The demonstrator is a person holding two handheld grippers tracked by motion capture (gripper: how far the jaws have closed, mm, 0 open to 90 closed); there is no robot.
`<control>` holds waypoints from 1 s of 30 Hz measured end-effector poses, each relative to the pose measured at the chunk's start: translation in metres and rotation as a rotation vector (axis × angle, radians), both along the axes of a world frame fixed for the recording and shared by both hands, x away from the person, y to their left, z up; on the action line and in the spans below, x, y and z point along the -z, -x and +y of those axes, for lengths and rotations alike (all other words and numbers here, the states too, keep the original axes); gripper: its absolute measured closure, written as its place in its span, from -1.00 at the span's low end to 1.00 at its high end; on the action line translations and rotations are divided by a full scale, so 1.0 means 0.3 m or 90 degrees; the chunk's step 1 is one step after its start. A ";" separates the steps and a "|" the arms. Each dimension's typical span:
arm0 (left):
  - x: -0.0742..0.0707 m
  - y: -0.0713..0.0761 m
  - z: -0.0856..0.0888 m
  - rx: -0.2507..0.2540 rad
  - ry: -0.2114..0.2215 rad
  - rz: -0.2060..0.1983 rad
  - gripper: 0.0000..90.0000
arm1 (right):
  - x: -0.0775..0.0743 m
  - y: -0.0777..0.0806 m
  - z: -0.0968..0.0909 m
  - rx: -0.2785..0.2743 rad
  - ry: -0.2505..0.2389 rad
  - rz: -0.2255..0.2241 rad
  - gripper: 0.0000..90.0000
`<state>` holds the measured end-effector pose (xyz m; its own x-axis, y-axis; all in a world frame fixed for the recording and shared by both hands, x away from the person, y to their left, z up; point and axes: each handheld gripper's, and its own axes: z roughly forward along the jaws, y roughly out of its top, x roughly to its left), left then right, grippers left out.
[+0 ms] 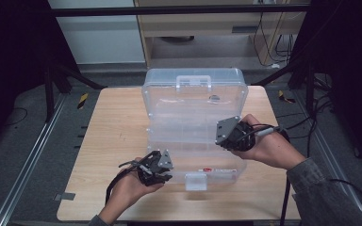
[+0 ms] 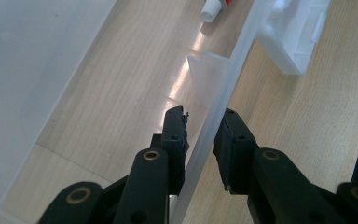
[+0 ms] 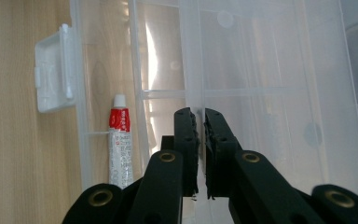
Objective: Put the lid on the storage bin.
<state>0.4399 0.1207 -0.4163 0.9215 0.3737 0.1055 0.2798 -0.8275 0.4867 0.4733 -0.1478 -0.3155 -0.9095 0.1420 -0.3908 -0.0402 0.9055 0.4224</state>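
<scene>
A clear plastic organiser box [image 1: 193, 127] is seen lying open on the wooden table [image 1: 108, 141], near the middle of it and reaching toward the far edge. It is made of see-through, faintly milky plastic, so the wood grain is visible through its floor. The lid [image 1: 193, 87] is swung back at the far side, with a moulded carry handle [image 1: 193, 81] at its top edge. The base is split by thin upright dividers into several long compartments. A white snap latch [image 1: 195, 181] is fixed at the middle of the near wall and sticks out over the table.

In the compartment along the near wall, a small tube [image 3: 120, 149] with a red and white label and a white cap is laid flat, its length running along that wall.

The left gripper [image 2: 201, 140] is held at the near left corner of the box. Its 2 jaws are set astride the near wall [image 2: 223, 88], 1 inside and 1 outside; a small gap is left on the outer side, so the wall is straddled rather than pinched.

The right gripper [image 3: 200, 140] is held over the right part of the base. Its jaws are clenched on a thin clear divider [image 3: 193, 70], which is gripped between the pads.
</scene>
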 end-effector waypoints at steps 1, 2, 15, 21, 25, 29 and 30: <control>0.000 0.000 0.000 0.000 0.000 -0.001 0.64 | 0.001 0.001 0.000 -0.001 0.001 -0.001 0.89; 0.000 0.000 0.000 0.001 -0.001 -0.001 0.64 | 0.001 0.002 0.001 -0.001 0.001 0.000 0.89; 0.000 -0.002 -0.001 0.010 -0.002 -0.020 0.62 | -0.002 -0.002 0.000 0.001 0.002 0.002 0.87; 0.004 0.008 -0.001 -0.010 0.009 -0.003 0.62 | 0.002 0.003 -0.003 -0.002 0.001 0.003 0.88; 0.005 0.007 0.001 -0.008 0.011 -0.008 0.62 | 0.004 0.006 -0.005 -0.003 0.001 0.006 0.88; 0.007 0.009 0.002 -0.010 0.014 -0.010 0.61 | 0.007 0.011 -0.006 -0.003 0.000 0.008 0.88; 0.007 0.009 0.002 -0.009 0.014 -0.011 0.61 | 0.008 0.012 -0.006 -0.003 0.001 0.006 0.88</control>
